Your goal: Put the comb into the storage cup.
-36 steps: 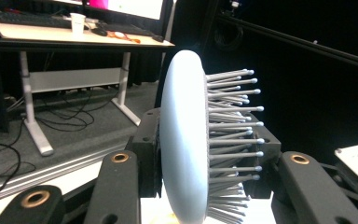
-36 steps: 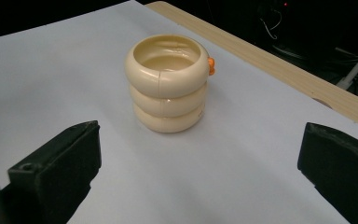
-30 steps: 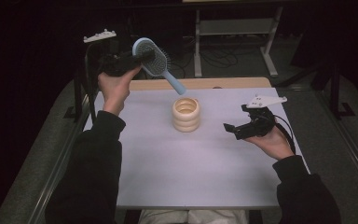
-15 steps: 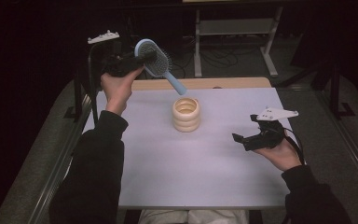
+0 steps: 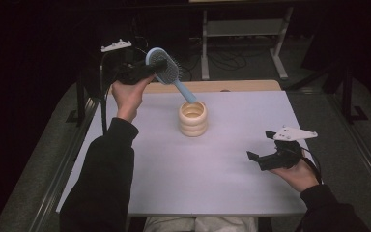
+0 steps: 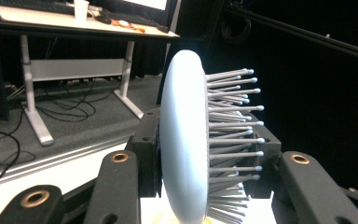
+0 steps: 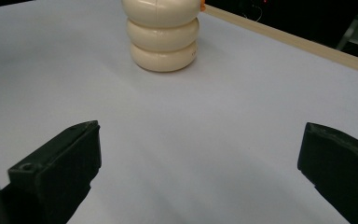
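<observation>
Across the table (image 5: 222, 183) a pale lilac-white sheet is lying flat, with a strip of light wood showing along the far edge. Beyond that edge the room is sitting in near darkness; a desk (image 6: 74, 23) on white legs is standing there with cables trailing over the grey floor beneath it.

Near the middle of the table, a little toward the far edge, a cream cup (image 5: 192, 118) is standing upright, its wall shaped like three stacked rings and its mouth open (the right gripper view is showing it (image 7: 163, 37) from the side, resting on the sheet).

A light blue hairbrush (image 5: 166, 72) is hanging in the air over the far left part of the table. Its oval head is pale blue at the back, with grey ball-tipped bristles (image 6: 233, 135) sticking out to one side, and its handle is slanting down so that the tip is sitting just over the cup's rim; whether it is touching the rim I cannot tell.

The left gripper (image 5: 147, 70) is being held raised on a bent wrist, jaws pointing across toward the cup and clamping the brush head between them. The right gripper (image 5: 258, 159) is hovering low over the near right part of the table, palm beneath it, jaws spread wide with nothing between them and aimed toward the cup, well apart from it.
</observation>
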Tool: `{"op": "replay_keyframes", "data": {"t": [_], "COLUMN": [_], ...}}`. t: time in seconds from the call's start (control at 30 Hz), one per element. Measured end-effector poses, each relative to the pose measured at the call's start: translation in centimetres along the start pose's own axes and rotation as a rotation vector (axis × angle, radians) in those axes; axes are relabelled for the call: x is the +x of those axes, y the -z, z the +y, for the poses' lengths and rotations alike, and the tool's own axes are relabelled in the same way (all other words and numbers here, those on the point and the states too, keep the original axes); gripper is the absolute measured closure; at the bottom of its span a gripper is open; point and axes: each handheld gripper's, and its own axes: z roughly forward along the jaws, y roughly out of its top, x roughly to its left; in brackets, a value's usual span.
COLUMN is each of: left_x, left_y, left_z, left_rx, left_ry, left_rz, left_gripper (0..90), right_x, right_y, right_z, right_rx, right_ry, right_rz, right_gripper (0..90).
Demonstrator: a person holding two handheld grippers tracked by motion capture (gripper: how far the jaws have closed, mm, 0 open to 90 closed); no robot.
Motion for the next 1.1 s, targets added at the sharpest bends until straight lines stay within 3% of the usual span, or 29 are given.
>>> {"op": "replay_keyframes", "data": {"t": [0.43,1.1], "left_x": [0.4,1.4], "left_y": [-1.4,-3.6], "left_z": [-1.7,-5.2], "left_rx": [0.024,0.062], "left_ry": [0.005,0.027], "left_rz": [0.016,0.005], "left_gripper": [57.4,57.2], "right_x": [-0.1,0.0], "right_y": [0.5,0.7], "right_z": [-1.2,-1.7], "right_rx": [-0.011,-0.015], "right_ry": [-0.009,-0.017], "right_rz": [-0.021,-0.024], "right_gripper": [0.0,0.0]}}
